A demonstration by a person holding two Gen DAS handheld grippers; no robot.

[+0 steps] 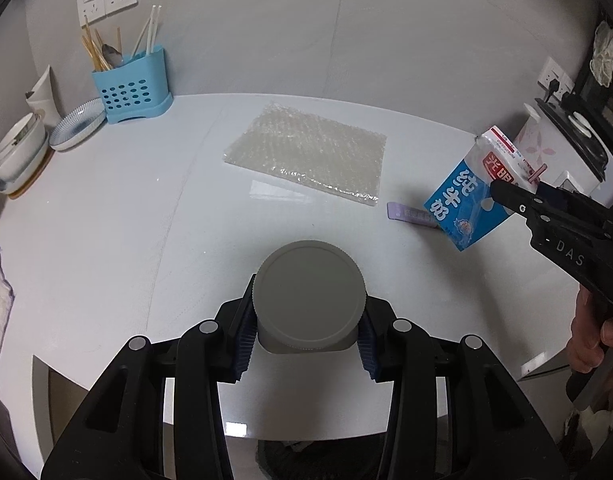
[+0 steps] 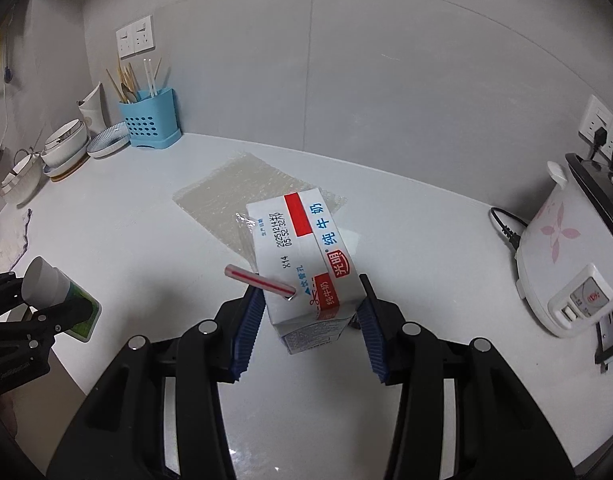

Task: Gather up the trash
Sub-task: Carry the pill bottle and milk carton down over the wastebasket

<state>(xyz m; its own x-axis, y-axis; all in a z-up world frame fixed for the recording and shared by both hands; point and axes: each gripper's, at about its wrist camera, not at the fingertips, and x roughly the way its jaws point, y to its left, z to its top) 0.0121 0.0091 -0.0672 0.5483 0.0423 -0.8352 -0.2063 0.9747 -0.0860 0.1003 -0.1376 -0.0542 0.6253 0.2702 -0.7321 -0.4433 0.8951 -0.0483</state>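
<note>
A: Left gripper (image 1: 306,332), bottom centre: pads part-closed on a capped bottle (image 1: 309,300), lifted off the table (image 1: 106,240). Cap faces the lens, so its long axis runs straight away from the camera.

B: Right gripper (image 2: 309,320), bottom centre: pads pinch a milk carton (image 2: 306,264) by its sides, also off the table. Straw (image 2: 260,280) pokes toward left of frame. Carton's long axis runs up-frame, leaning right.

A: Advice: keep both grips firm and the carton's straw hole up to avoid drips. Bubble wrap (image 1: 310,152) and a wrapper (image 1: 412,213) remain at mid-frame.
</note>
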